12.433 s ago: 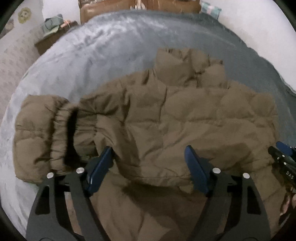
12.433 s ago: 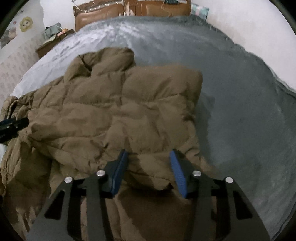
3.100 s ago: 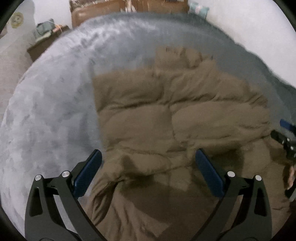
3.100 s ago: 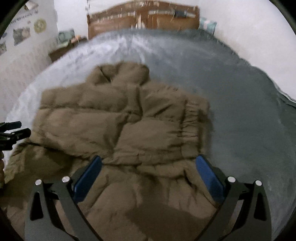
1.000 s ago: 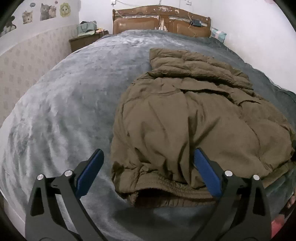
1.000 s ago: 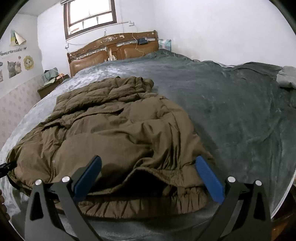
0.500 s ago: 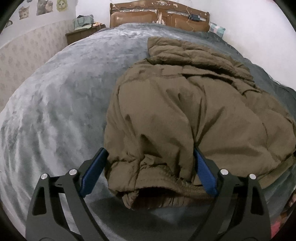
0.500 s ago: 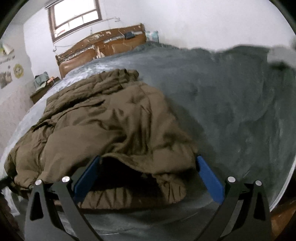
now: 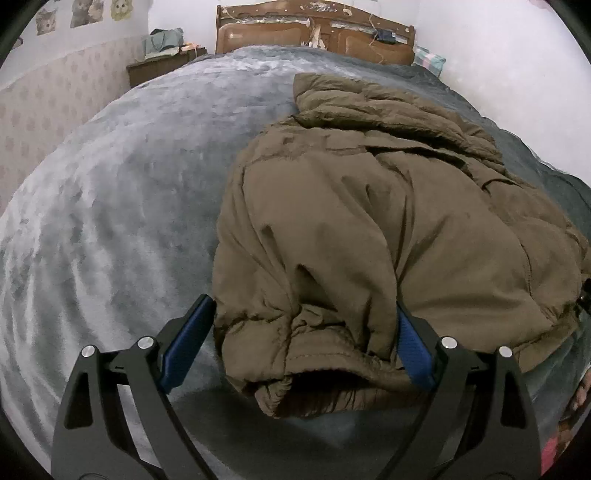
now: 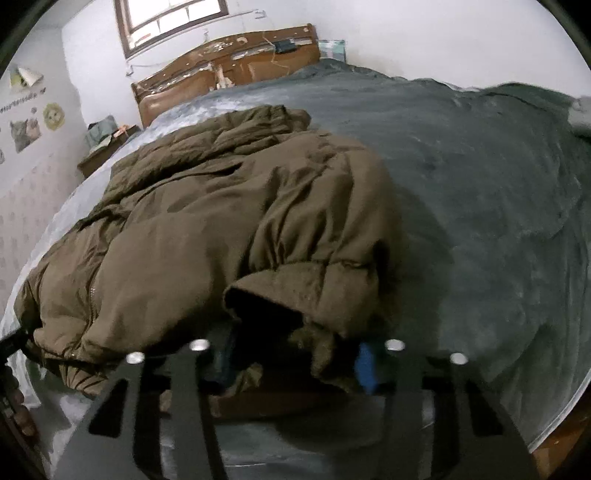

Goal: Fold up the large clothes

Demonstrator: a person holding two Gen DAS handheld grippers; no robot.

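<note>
Left wrist view
Jacket: I see the brown puffer jacket [image 9: 369, 221] bundled on the bed [image 9: 129, 203], right of centre, collar end toward the wooden headboard [image 9: 314, 33].
Left gripper: my left gripper [image 9: 304, 343] has its jaws wide, straddling the near hem corner of the jacket; the blue pads [image 9: 184, 343] flank the fabric, the right one against a fold, the left one just clear of it.
Surroundings: nightstand [image 9: 159, 62] at the far left, cat stickers [image 9: 85, 11] on the wall above.

Right wrist view
Jacket: the same jacket [image 10: 221, 229] lies left of centre on the grey-green blanket [image 10: 480, 184], its elastic hem lifted into a dark opening near me.
Right gripper: my right gripper [image 10: 295, 362] has its jaws closing, with the bunched hem corner between them; this part is blurred, so I think the pads are not yet pressing the cloth.
Other hand: fingers [image 10: 18, 402] show at the left edge, beside the jacket's far hem.
Surroundings: window [image 10: 173, 18] above the headboard.
</note>
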